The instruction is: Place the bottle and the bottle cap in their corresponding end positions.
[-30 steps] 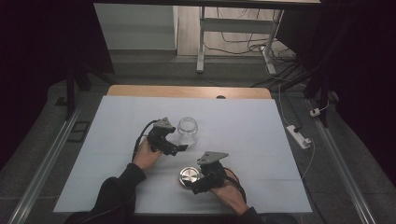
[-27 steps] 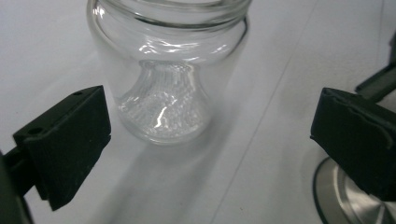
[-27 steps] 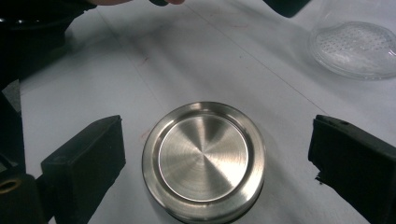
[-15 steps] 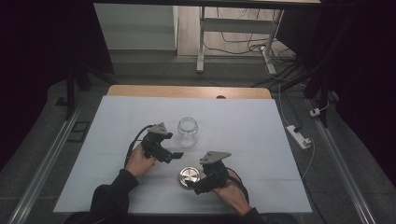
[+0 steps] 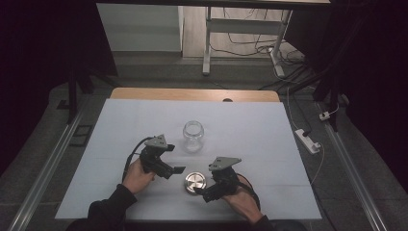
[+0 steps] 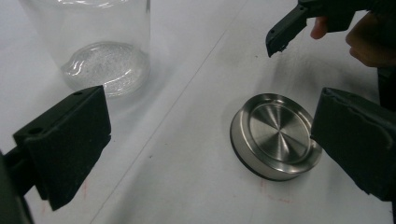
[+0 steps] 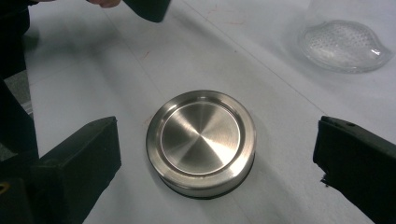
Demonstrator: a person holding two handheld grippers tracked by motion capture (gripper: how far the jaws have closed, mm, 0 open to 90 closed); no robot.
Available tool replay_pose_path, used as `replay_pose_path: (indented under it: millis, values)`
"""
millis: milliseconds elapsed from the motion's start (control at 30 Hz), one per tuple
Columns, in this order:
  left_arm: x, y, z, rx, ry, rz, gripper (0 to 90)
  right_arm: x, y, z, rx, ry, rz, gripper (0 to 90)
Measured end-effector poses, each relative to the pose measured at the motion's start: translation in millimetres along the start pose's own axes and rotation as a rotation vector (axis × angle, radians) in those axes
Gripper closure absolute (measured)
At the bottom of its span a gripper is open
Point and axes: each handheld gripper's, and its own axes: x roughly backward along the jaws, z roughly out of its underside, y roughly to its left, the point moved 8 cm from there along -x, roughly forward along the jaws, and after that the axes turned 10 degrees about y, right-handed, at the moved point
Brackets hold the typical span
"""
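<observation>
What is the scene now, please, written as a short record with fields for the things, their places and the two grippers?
jar: clear glass jar, upright, no lid on it, on the white table
lid: round metal lid, flat on the table, nearer the person than the jar
left gripper: open, holds nothing, left of the lid
right gripper: jaws have just been opening, open, lid lies free between them

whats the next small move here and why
Probably draw the right claw back from the metal lid: its jaws have just been opening, stand wide on either side and touch nothing, so the lid lies released on the table near the open glass jar.
</observation>
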Motion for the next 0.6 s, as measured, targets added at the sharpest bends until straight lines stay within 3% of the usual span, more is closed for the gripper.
replay_pose_path:
  millis: [300,600]
  values:
    - [9.1,-9.2,9.1,-0.004,0.003,-0.047,0.0,7.0,-2.4,1.5,0.003,-0.010,0.003,0.0]
    - [25.1,-17.9,20.7,0.017,-0.017,-0.064,0.0,14.1,-1.9,4.4,0.004,-0.001,-0.009,0.0]
